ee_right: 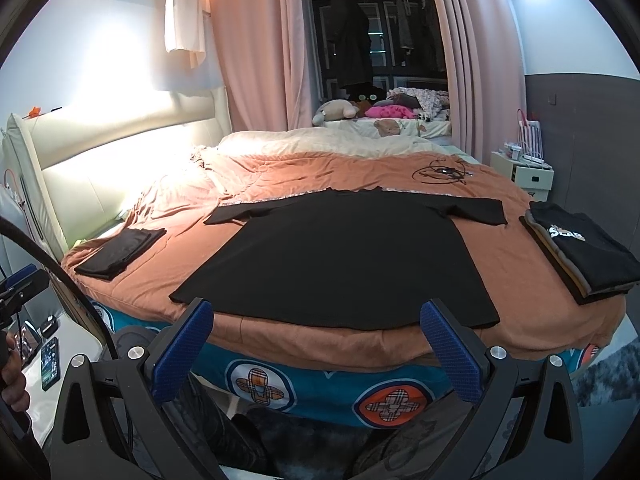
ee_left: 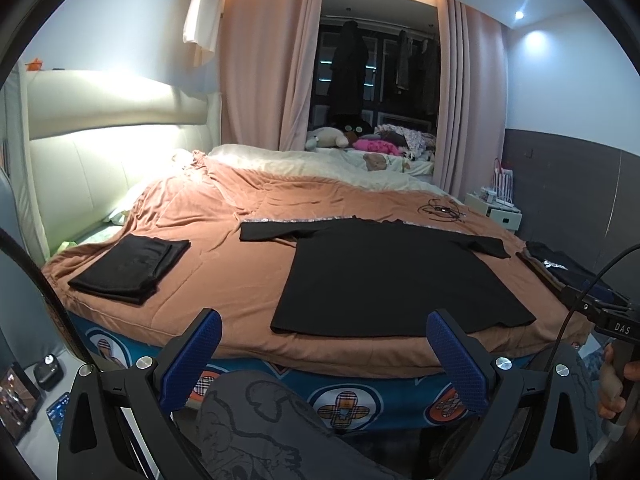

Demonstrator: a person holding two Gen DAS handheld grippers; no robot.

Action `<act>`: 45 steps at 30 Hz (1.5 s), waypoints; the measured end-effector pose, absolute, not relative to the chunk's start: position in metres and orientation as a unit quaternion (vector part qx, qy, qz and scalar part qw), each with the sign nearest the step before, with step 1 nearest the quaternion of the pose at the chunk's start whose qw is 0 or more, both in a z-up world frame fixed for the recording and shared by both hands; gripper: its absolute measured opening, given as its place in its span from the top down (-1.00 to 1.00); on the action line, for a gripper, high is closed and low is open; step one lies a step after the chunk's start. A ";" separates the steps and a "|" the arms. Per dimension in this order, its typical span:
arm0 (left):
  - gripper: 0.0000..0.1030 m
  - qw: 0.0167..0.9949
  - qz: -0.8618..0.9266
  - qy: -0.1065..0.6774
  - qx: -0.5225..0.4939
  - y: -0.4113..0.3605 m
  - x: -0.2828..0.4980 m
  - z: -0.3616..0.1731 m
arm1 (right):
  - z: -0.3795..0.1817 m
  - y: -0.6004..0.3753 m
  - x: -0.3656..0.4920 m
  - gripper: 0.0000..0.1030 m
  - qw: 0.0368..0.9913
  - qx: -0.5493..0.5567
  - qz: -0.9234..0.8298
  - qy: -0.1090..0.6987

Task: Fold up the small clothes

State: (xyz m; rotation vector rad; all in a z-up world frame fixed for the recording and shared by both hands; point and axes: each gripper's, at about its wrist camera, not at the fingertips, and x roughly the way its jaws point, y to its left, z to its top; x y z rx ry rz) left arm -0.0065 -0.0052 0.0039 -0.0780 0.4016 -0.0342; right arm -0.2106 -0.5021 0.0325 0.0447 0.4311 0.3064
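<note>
A black T-shirt [ee_left: 392,276] [ee_right: 352,256] lies spread flat on the orange bedspread [ee_left: 240,248] [ee_right: 288,172], sleeves out to both sides, hem toward me. My left gripper [ee_left: 324,338] hangs open just short of the bed's near edge, in front of the hem's left part, with nothing between its blue fingers [ee_left: 200,356]. My right gripper [ee_right: 316,330] is also open and empty, held before the hem. A folded black garment [ee_left: 130,266] [ee_right: 120,252] rests at the left of the bed. A stack of folded clothes [ee_right: 580,252] [ee_left: 560,268] sits at the right edge.
A tangle of black cable [ee_right: 442,172] [ee_left: 440,210] lies on the bedspread behind the shirt. A padded headboard [ee_left: 100,140] runs along the left. A nightstand with phones [ee_right: 50,360] stands low at left. A white cabinet [ee_right: 524,172] stands at the right. A person's patterned trousers [ee_left: 256,420] show below.
</note>
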 end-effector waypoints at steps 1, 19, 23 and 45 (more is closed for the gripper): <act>-1.00 0.979 -0.016 0.199 -0.039 -0.005 -0.007 0.004 | 0.033 -0.502 -0.211 -1.00 0.965 0.022 0.152 0.213; -1.00 0.978 -0.021 0.203 -0.041 0.000 -0.007 0.004 | 0.033 -0.501 -0.212 -1.00 0.966 0.019 0.149 0.211; -1.00 0.978 -0.021 0.204 -0.041 0.001 -0.007 0.003 | 0.034 -0.502 -0.213 -1.00 0.966 0.021 0.149 0.211; -1.00 0.971 -0.011 0.231 -0.062 0.026 0.044 -0.006 | 0.033 -0.482 -0.160 -1.00 0.959 0.013 0.156 0.237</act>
